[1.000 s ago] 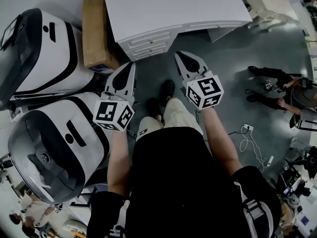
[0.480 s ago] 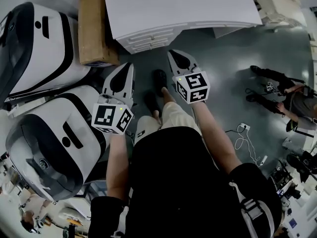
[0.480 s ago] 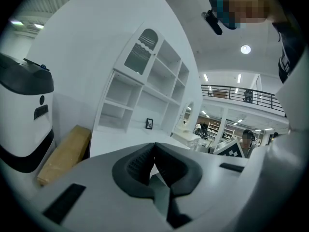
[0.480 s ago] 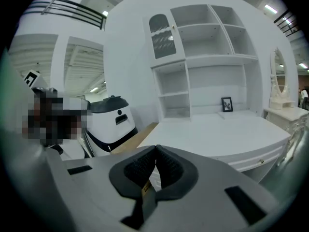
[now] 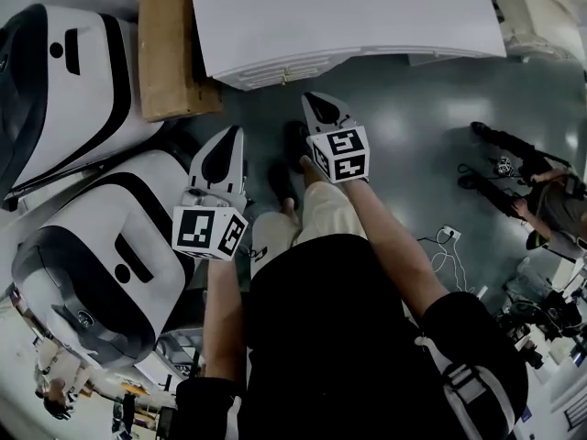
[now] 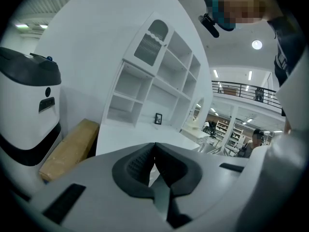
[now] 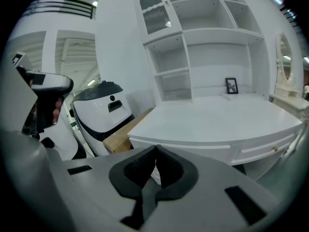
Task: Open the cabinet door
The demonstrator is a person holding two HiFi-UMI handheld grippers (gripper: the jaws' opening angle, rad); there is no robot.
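A white desk (image 5: 348,16) stands in front of me, and the hutch of open shelves (image 7: 212,42) rises from it. The hutch's top left compartment has a small arched cabinet door with a slatted panel (image 7: 155,14), which is closed; it also shows in the left gripper view (image 6: 151,42). My left gripper (image 5: 227,136) is shut and empty, held low in front of the desk's left end. My right gripper (image 5: 313,100) is shut too, with nothing between its pads, close to the desk's front edge. Both grippers are far below the arched door.
Two large white-and-black machines (image 5: 64,90) (image 5: 101,264) stand at my left, with a long cardboard box (image 5: 170,44) between them and the desk. Drawers (image 7: 263,151) run under the desktop. A person (image 5: 537,186) sits on the floor at right, near cables (image 5: 449,255).
Both grippers have sunk and come closer to the desk's front, the right one more, drifting left. The desk now fills more of the head view. The jaws stayed shut.
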